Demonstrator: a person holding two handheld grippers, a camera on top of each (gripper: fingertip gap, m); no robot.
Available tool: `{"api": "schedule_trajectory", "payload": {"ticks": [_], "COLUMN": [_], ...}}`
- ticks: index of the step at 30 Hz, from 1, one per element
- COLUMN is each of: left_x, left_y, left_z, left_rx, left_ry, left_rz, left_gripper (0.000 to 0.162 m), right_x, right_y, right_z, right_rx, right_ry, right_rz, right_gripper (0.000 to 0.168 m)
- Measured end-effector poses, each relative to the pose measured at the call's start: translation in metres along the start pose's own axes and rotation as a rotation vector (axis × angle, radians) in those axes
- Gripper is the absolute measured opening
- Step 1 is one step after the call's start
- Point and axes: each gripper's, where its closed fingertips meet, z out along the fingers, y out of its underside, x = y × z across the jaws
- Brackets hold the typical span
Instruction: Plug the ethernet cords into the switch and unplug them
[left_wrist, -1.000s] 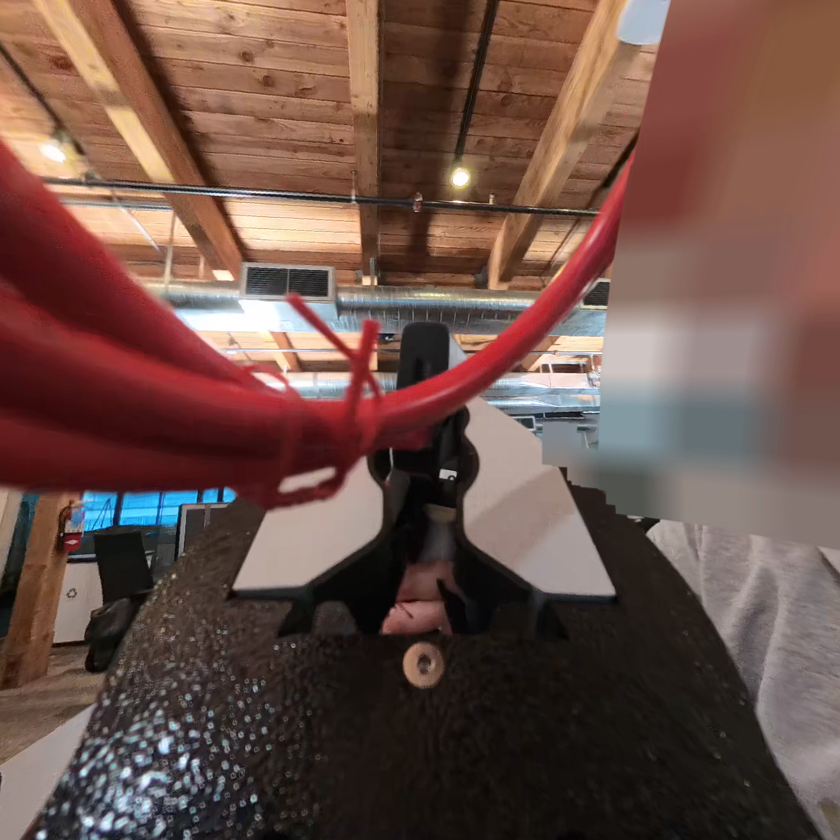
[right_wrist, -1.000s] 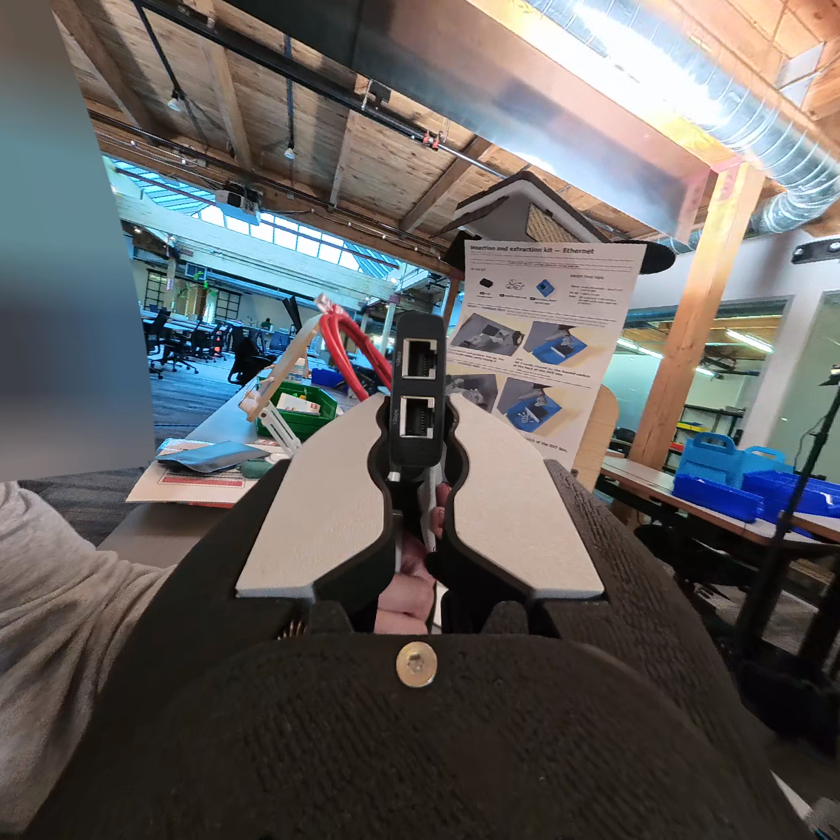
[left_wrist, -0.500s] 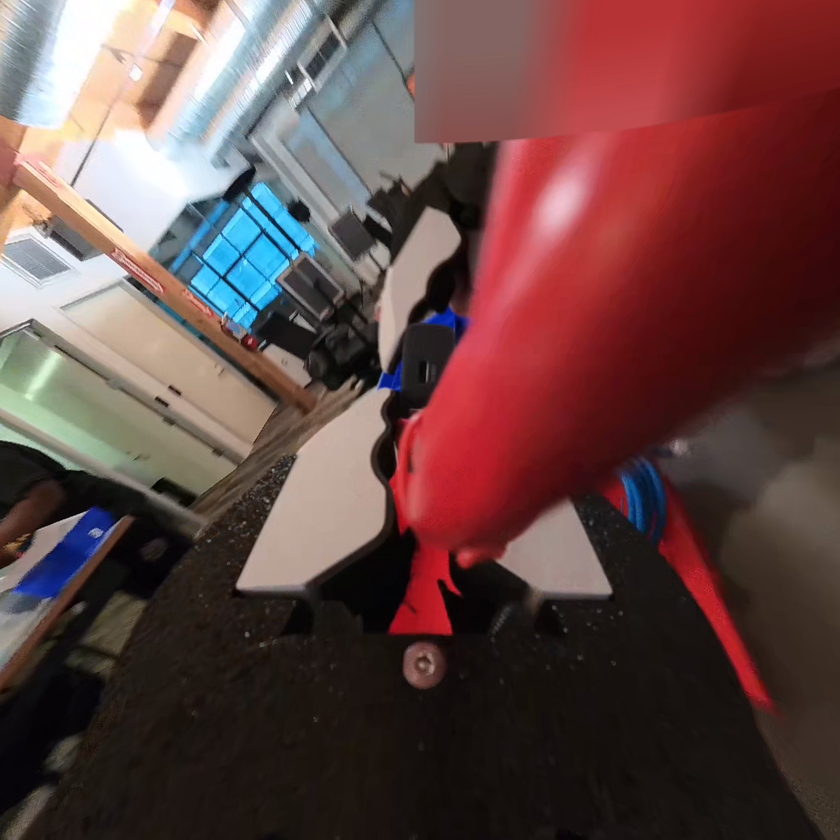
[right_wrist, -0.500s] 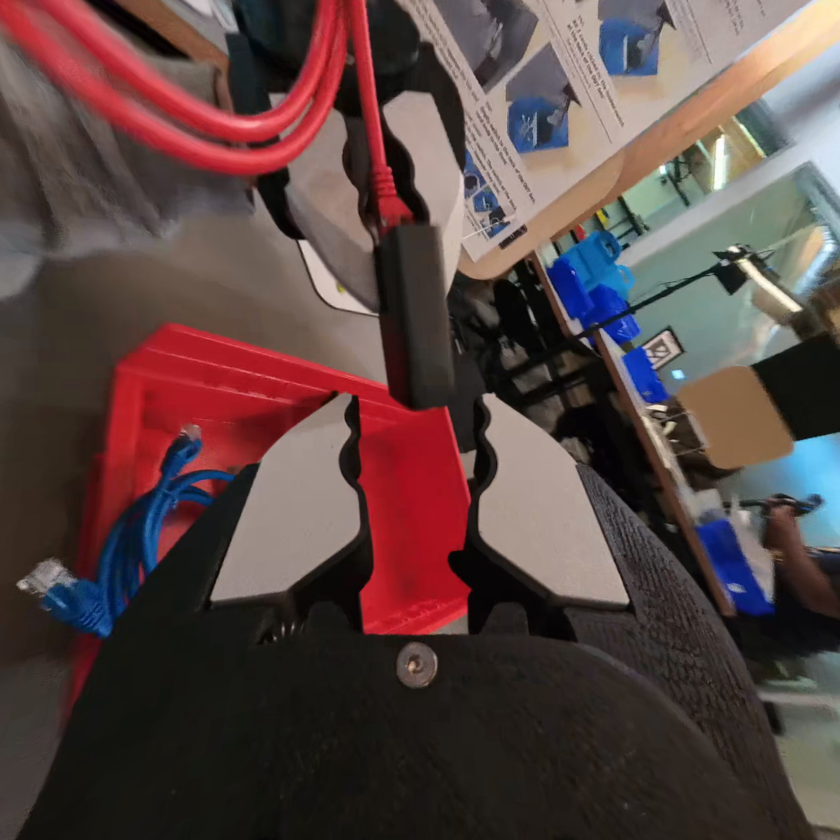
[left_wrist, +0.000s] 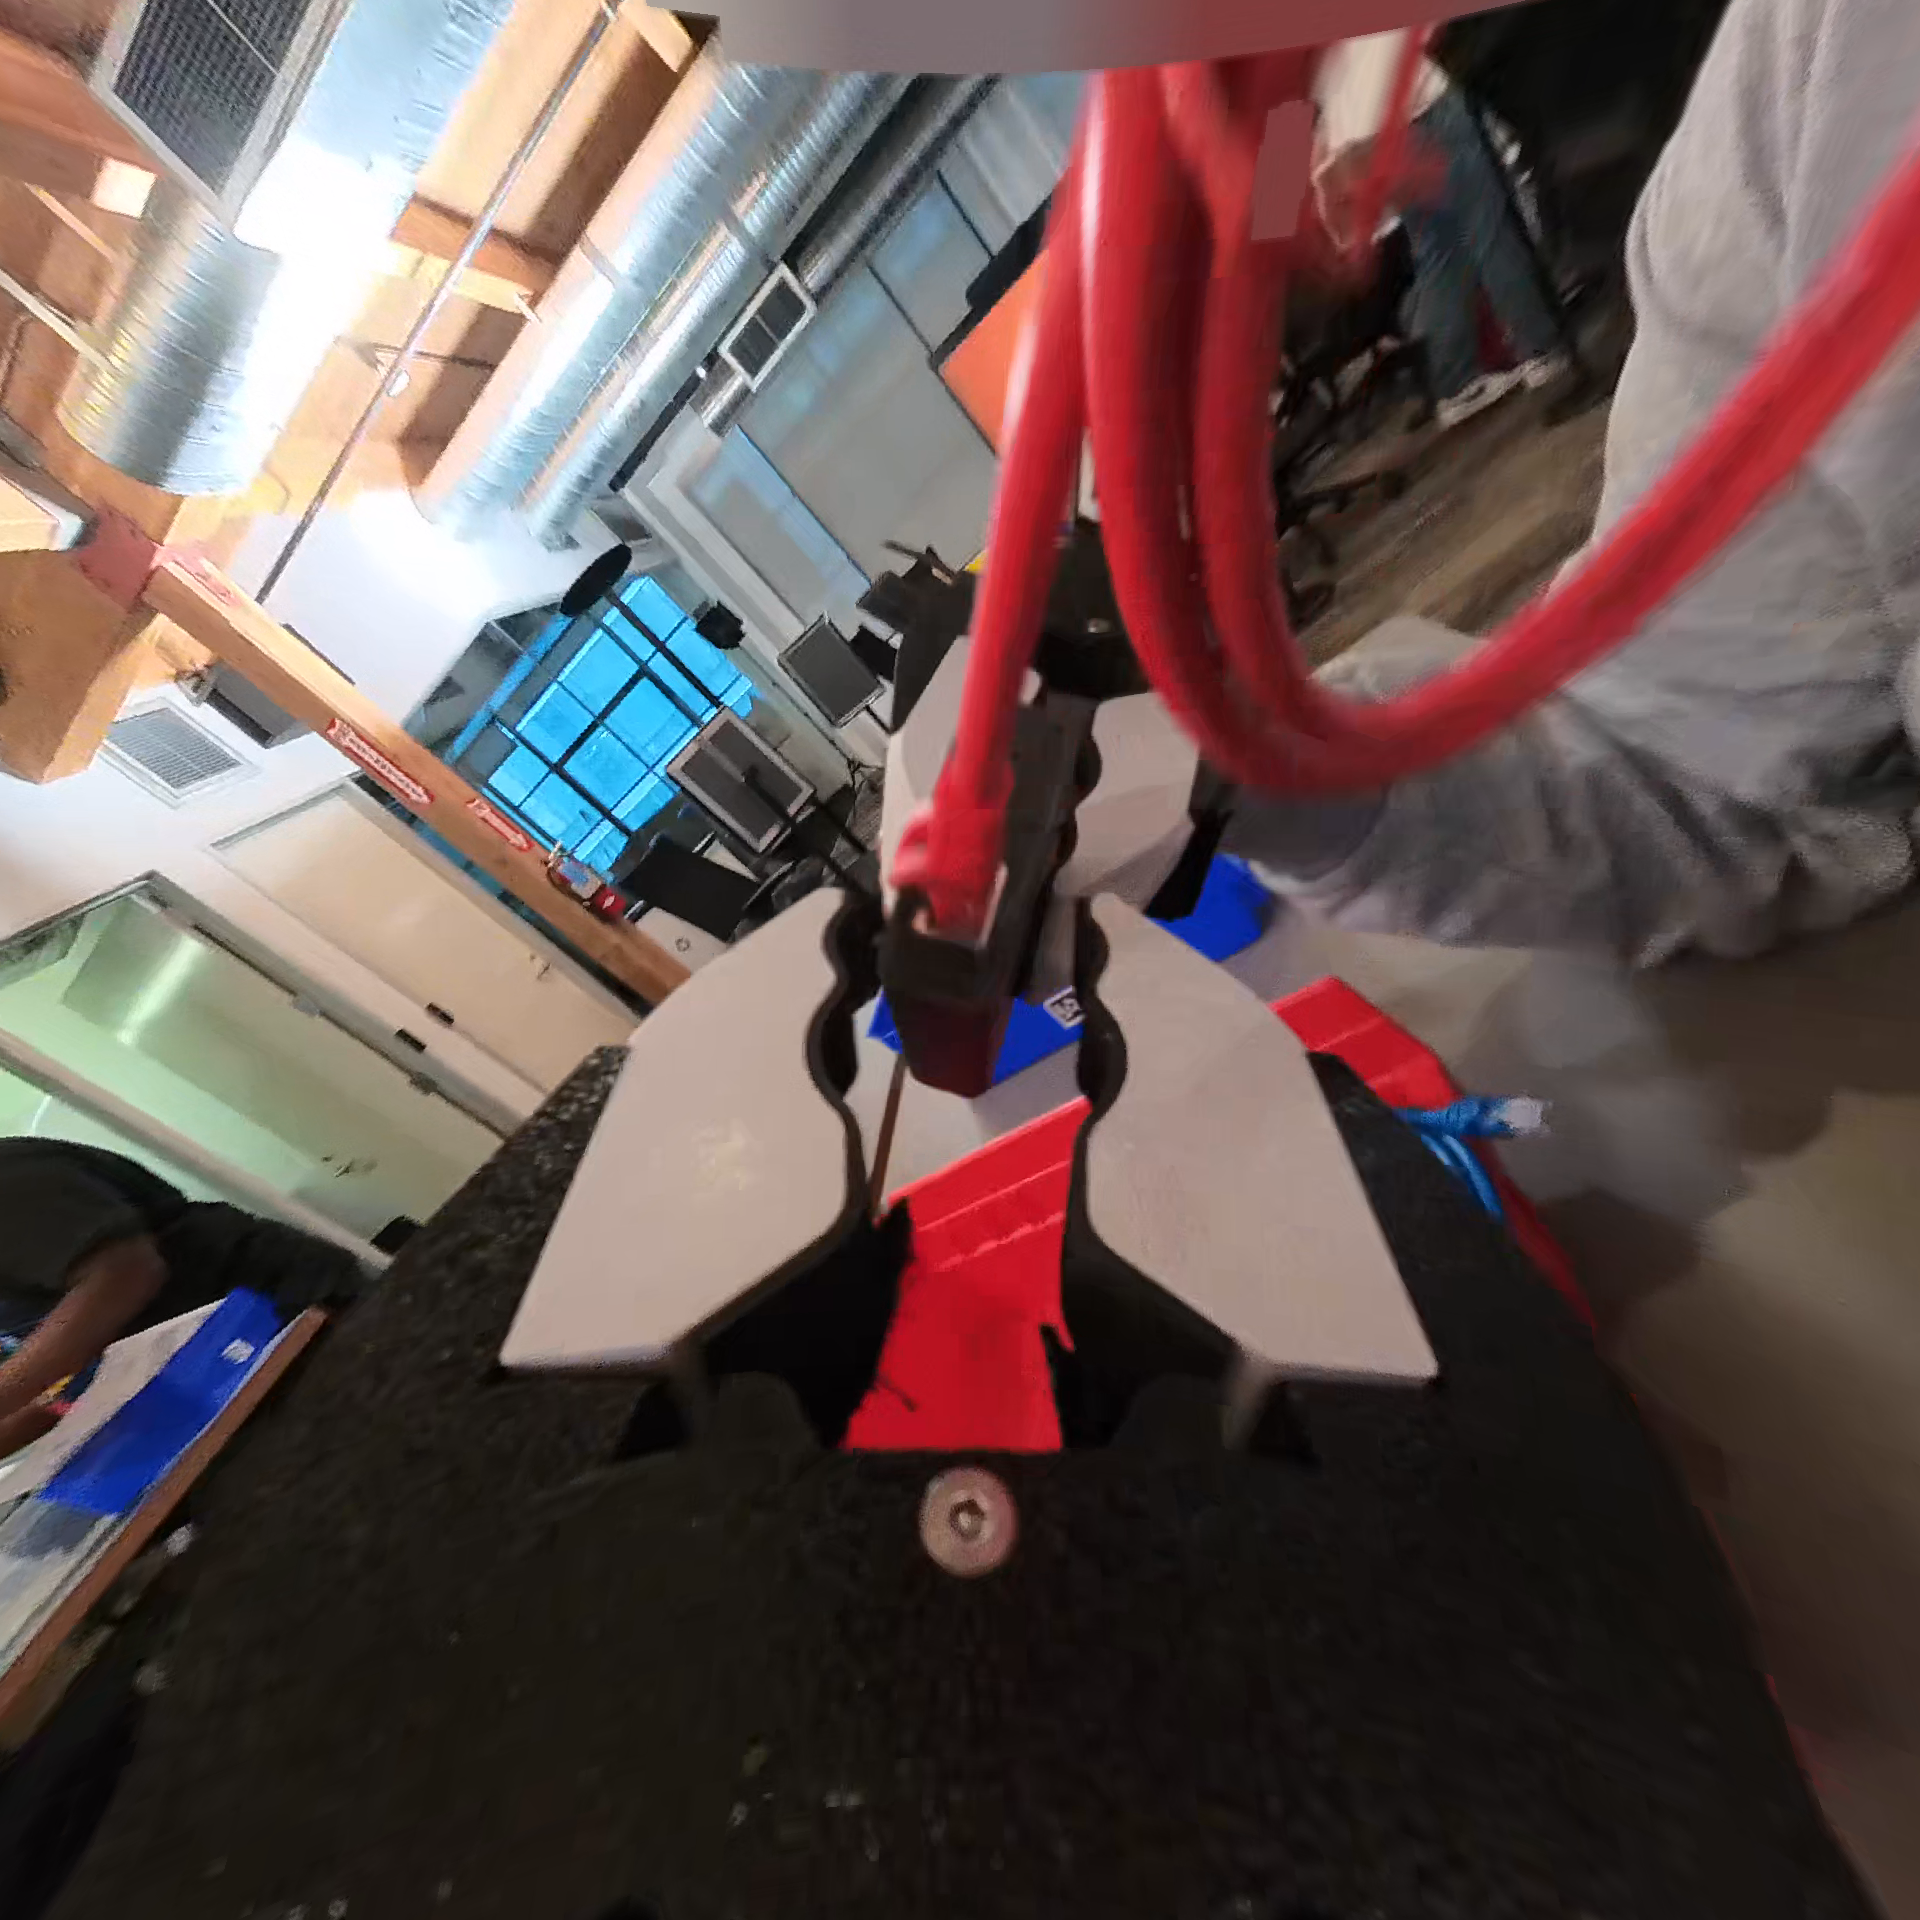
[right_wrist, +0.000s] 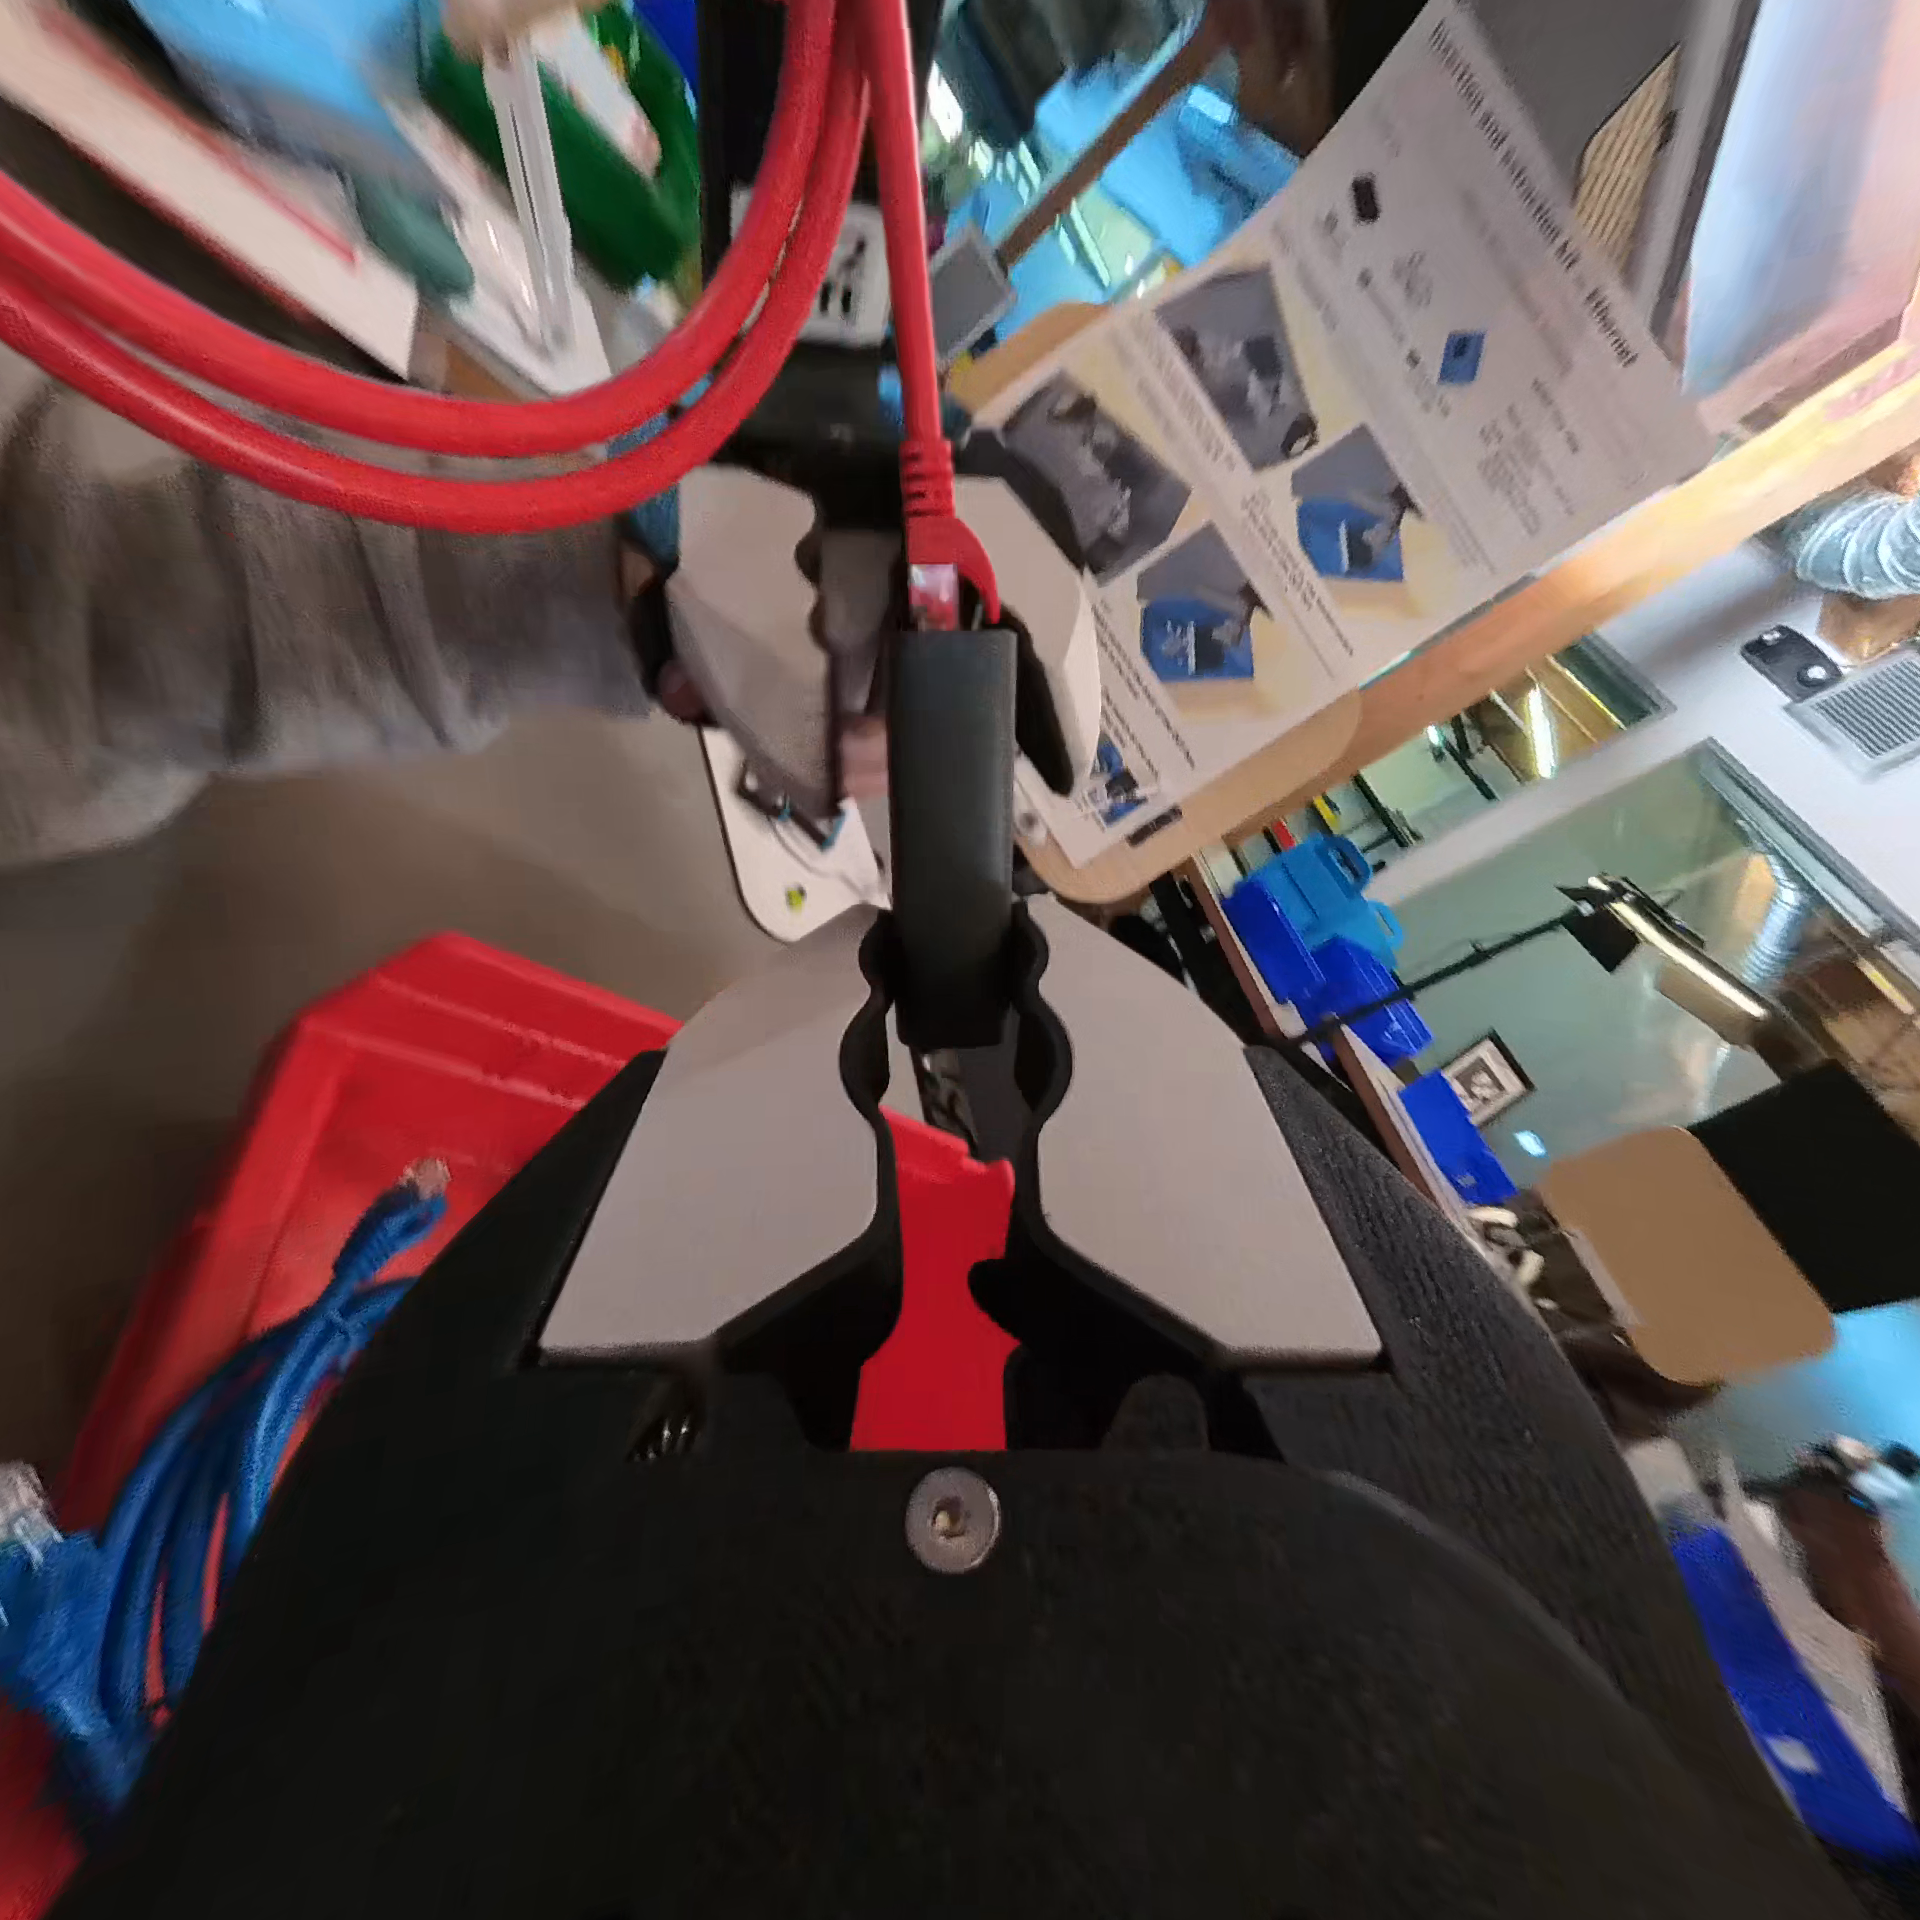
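Above the red bin (right_wrist: 436, 1049), the right tool (right_wrist: 951, 940) clamps only the black adapter's (right_wrist: 951, 769) near end, a pivot-prone hold, while the left tool (left_wrist: 971, 935) stands wide around its end where the red cable (right_wrist: 904, 312) plugs in.

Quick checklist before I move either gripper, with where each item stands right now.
1. Right gripper shut on the black adapter: ok.
2. Left gripper open, not clamping the adapter: ok.
3. Red cable plugged into the adapter's far end: ok; how fully it is seated, cannot tell.
4. Red cable loops clear of the left wrist view: not ok, they hang across it.
5. Red bin underneath, blue cable lying in it: ok.
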Motion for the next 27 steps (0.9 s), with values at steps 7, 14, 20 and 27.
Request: {"api": "schedule_trajectory", "payload": {"ticks": [7,14,20,27], "left_x": [0.003,-0.002,0.0,0.002], "left_y": [-0.011,-0.018,-0.016,-0.017], "left_z": [0.013,0.015,0.016,0.015], "left_rx": [0.174,0.32,0.304,0.306], "left_ry": [0.061,0.089,0.103,0.102], "left_rz": [-0.181,-0.344,-0.341,-0.279], "left_gripper": [0.054,0.039,0.031,0.024], "right_x": [0.002,-0.002,-0.002,-0.006], "right_y": [-0.013,-0.01,-0.01,-0.011], "right_z": [0.001,0.007,0.008,0.009], "right_rx": [0.15,0.156,0.156,0.152], "right_ry": [-0.052,-0.075,-0.076,-0.102], "right_rz": [0.178,0.203,0.203,0.221], "right_gripper": [0.019,0.019,0.019,0.02]}}
